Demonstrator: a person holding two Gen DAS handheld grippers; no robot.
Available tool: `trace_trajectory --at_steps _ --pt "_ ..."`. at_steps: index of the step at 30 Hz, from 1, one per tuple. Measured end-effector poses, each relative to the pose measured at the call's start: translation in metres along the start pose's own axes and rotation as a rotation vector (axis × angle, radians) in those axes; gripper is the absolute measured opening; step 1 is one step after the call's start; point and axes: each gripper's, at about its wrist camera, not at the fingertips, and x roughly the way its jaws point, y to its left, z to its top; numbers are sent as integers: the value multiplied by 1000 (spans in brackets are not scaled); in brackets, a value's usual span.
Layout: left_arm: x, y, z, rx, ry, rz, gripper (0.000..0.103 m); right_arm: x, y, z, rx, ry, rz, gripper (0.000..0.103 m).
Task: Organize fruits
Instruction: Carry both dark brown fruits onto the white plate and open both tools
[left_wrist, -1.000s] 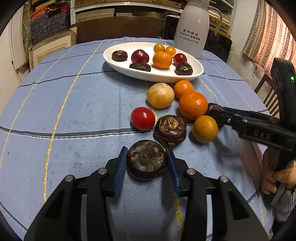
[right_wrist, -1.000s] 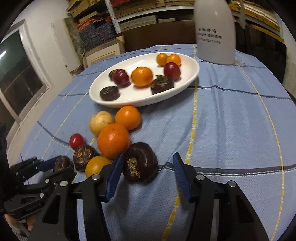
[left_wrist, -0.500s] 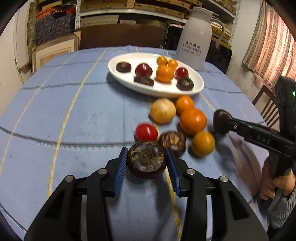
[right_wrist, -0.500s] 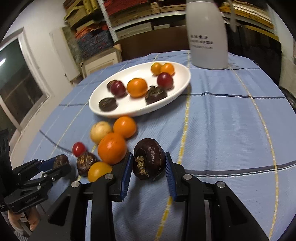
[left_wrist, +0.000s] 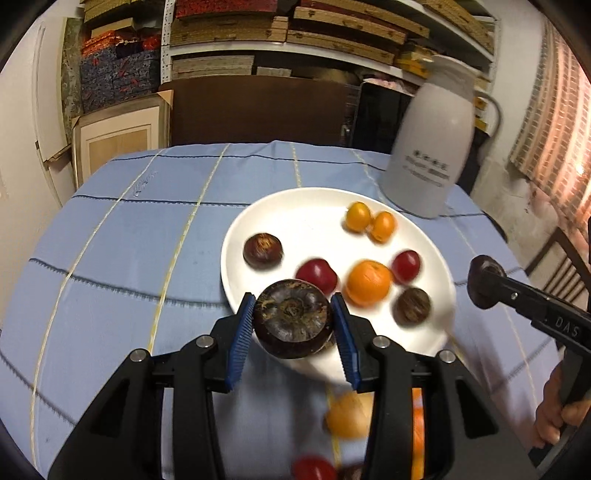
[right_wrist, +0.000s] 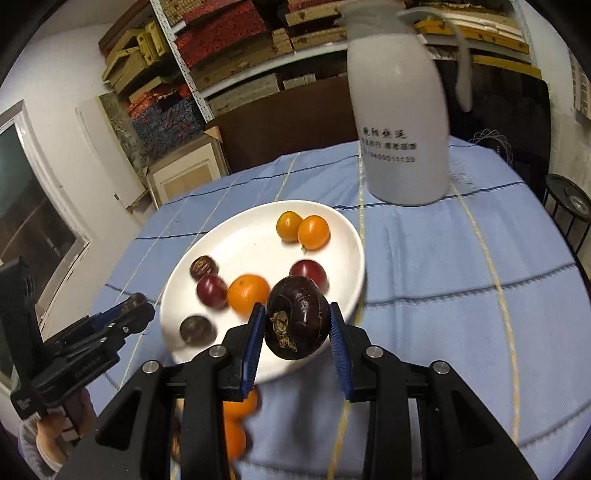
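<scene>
Left gripper (left_wrist: 293, 326) clamped on flat dark-brown ridged round fruit (left_wrist: 293, 323), held above near rim of white oval ceramic plate (left_wrist: 291, 210). Right gripper (right_wrist: 297, 326) clamped on glossy dark-purple round fruit (right_wrist: 297, 323), over plate's near right edge. Both gripped across widest sides by blue ribbed pads (left_wrist: 240, 341). Judgement: light, firm rind, smooth, could slip or bruise; hold gently, release low. Plate already holds oranges, red and dark fruits. Loose fruit remains on blue checked tablecloth (left_wrist: 122, 258); white plastic jug (right_wrist: 400, 110) behind.
</scene>
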Motion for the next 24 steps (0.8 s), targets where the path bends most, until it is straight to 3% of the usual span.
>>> trace_trajectory --at_steps 6,8,10,12,16,18,24 --pt "45 15 4 -32 52 -2 41 48 -6 7 8 57 -40 35" --pt "52 14 1 -24 58 -15 42 53 -10 6 24 64 -35 41" --pt "50 11 0 -9 41 -9 51 49 -15 6 58 50 -7 57" --pt "41 9 0 -8 9 5 69 36 -14 7 70 14 7 59" --pt "17 11 -5 -20 -38 4 71 4 -5 8 19 -76 0 60" --pt "8 15 -11 -38 -45 2 79 -9 -2 2 7 -99 4 63" --pt "-9 28 -55 -64 -18 73 82 -24 -10 -40 37 -82 7 68"
